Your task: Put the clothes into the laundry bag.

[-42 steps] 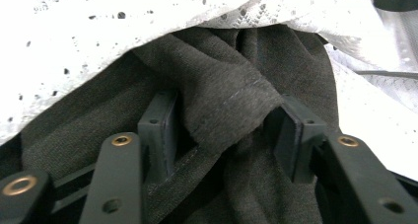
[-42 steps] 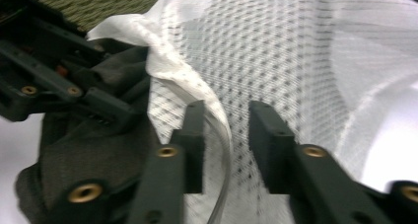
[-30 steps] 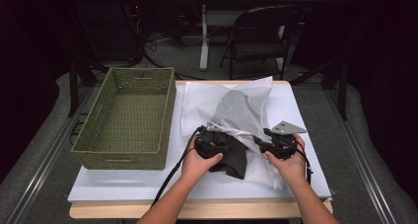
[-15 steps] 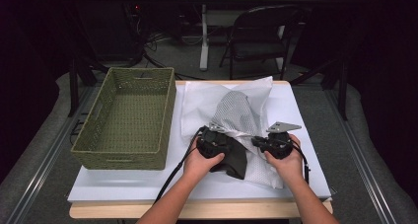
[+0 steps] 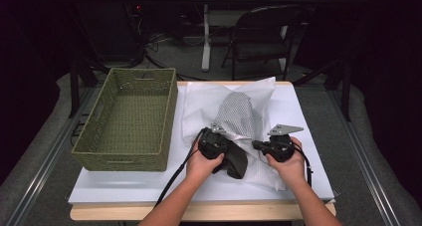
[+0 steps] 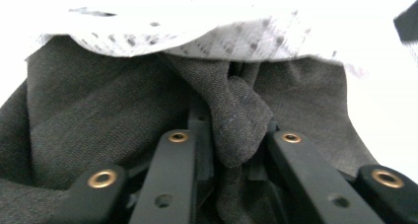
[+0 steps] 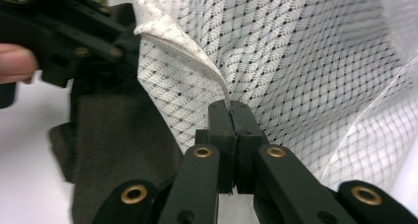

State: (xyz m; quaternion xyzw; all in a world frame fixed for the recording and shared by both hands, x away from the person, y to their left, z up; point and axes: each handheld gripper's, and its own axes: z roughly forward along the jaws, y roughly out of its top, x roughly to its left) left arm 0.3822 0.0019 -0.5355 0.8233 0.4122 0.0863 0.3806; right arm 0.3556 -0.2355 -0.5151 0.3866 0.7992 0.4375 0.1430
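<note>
**Both claws clamped on fabric, table centre**

While my right gripper (image 7: 230, 110) pinches the zipper edge of the white mesh bag (image 7: 305, 61), jaws pressed together, my left gripper (image 6: 231, 140) grips a fold of the dark grey cloth (image 6: 108, 115). Cloth sits at the bag's mouth, around 7 o'clock from the bag. Green basket (image 5: 130, 117) at 9 o'clock.

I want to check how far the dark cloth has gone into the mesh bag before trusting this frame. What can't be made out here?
- How deep the dark cloth reaches: in the left gripper view the mesh bag covers its far end.
- Left gripper jaws, high view: hidden under the hand.
- Bag opening's far rim, right gripper view: cut off by the top edge above the right gripper.
- Basket contents: weave too dim to tell.
</note>
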